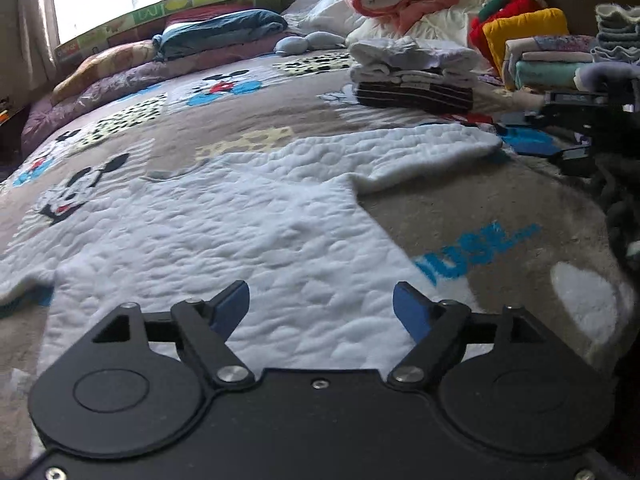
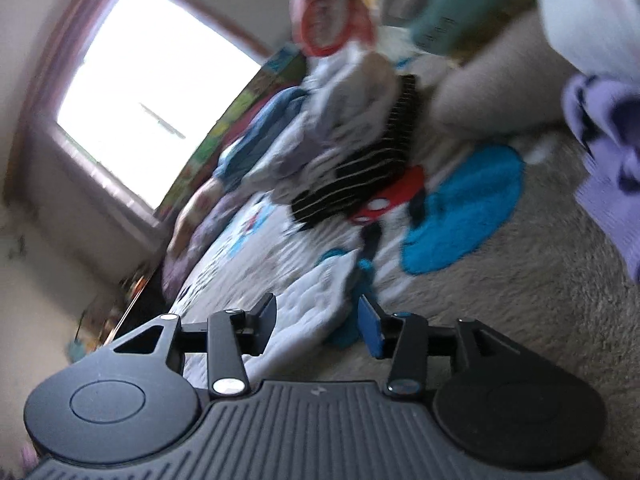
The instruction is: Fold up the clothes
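Left gripper [image 1: 322,306]: jaws standing wide apart, blue-padded fingers [image 1: 408,310] splayed outward, gripping nothing, pointing level along the bed.

Right gripper [image 2: 316,322]: jaws likewise parted, one blue pad [image 2: 370,330] facing inward, nothing between them; view blurring and rolling steeply, body tilting to one side.

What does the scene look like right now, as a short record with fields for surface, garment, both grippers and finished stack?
surface: cartoon-print bedspread
garment: white quilted top, spread flat, unfolded
left gripper: open, over garment's near edge
right gripper: open, empty, view blurred
finished stack: folded clothes, beyond the garment
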A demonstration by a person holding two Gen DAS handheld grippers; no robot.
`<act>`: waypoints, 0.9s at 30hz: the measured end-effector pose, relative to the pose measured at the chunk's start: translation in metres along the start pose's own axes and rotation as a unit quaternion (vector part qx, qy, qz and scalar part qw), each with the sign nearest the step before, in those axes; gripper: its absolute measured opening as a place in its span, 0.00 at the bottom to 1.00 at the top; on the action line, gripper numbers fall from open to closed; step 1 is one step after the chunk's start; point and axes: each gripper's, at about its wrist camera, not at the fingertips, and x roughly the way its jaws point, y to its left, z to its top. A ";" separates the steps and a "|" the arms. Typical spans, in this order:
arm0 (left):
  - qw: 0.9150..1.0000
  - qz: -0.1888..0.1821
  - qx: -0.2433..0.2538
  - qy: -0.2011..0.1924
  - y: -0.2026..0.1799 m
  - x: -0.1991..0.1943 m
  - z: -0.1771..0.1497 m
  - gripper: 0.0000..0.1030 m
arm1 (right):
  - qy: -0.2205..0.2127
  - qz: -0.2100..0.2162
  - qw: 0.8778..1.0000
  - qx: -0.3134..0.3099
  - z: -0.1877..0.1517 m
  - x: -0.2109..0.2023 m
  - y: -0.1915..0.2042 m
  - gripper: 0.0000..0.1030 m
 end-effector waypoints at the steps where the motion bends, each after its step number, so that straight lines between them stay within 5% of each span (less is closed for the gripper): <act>1: 1.000 0.004 -0.005 -0.003 0.004 -0.003 0.000 0.77 | 0.003 0.008 1.000 0.004 -0.001 -0.003 0.000 0.51; 2: 1.000 0.011 -0.015 -0.007 0.010 -0.004 -0.001 0.77 | 0.007 0.016 1.000 0.007 -0.001 -0.007 0.000 0.63; 4: 0.998 0.028 -0.044 -0.017 0.023 -0.007 -0.002 0.77 | 0.011 0.032 0.999 0.020 -0.003 -0.012 -0.002 0.69; 10: 0.999 0.010 -0.047 -0.019 0.013 -0.001 0.009 0.77 | 0.011 0.053 0.998 0.045 -0.004 -0.021 -0.011 0.69; 16: 0.994 0.022 0.109 -0.020 -0.067 0.035 0.033 0.77 | 0.006 0.057 0.997 0.050 -0.003 -0.020 -0.013 0.69; 27: 0.947 0.061 0.312 -0.042 -0.155 0.106 0.056 0.73 | -0.018 0.064 0.996 0.056 0.003 -0.020 -0.015 0.73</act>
